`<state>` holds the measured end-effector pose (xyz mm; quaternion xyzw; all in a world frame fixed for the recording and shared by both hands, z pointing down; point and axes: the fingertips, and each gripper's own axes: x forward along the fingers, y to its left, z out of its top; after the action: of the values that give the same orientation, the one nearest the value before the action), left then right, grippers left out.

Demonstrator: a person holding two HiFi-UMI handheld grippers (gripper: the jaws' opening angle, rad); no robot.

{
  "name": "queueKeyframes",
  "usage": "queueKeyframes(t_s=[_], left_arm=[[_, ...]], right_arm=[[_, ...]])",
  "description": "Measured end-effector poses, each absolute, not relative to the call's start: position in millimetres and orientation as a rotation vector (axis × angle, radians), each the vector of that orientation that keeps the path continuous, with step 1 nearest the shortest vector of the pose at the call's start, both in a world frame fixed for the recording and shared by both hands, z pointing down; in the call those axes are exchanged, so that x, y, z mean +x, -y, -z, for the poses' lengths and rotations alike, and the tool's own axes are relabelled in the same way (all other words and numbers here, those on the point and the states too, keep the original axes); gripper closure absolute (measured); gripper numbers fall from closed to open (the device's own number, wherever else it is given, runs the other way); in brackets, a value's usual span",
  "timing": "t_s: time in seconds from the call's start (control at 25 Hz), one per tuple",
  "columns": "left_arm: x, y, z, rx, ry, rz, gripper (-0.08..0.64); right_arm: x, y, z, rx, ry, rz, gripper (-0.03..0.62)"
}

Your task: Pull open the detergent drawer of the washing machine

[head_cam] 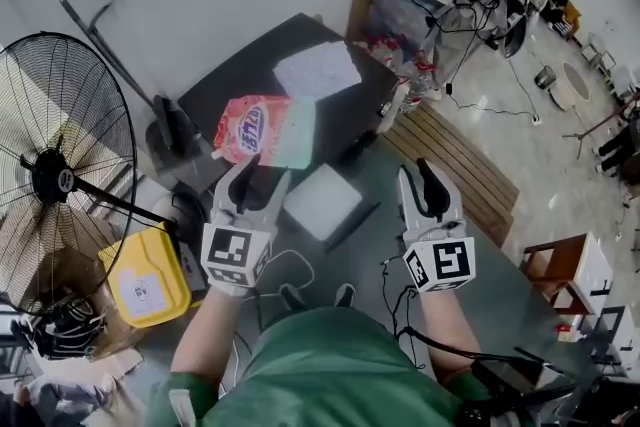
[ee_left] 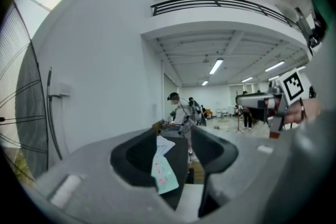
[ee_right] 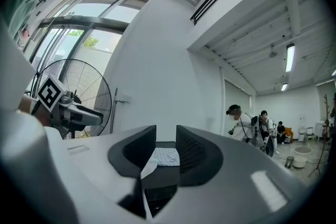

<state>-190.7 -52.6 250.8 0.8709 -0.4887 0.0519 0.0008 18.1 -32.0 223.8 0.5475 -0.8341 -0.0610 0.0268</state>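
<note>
Both tools are held level, short of the dark-topped washing machine, likely a ready pose before reaching. The left gripper is spread and empty; the right gripper is pressed together and empty. No view shows the detergent drawer; presumably it sits on the front face, below the detergent pouch.

The washing machine is dark and matt, the detergent pouch glossy plastic. The slatted platform at right is wood.

No wording was legible: the orange detergent bag bore a blurred blue logo; left gripper and right gripper carried square markers.
</note>
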Motion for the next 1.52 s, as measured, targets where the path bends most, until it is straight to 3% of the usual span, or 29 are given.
queueKeyframes(t_s=[1.52], left_arm=[[-167.1, 68.9, -250.3, 2.707, 1.604, -0.193, 0.354]], right_arm=[[34.4, 54.7, -223.7, 1.616, 2.654, 0.187, 0.476]])
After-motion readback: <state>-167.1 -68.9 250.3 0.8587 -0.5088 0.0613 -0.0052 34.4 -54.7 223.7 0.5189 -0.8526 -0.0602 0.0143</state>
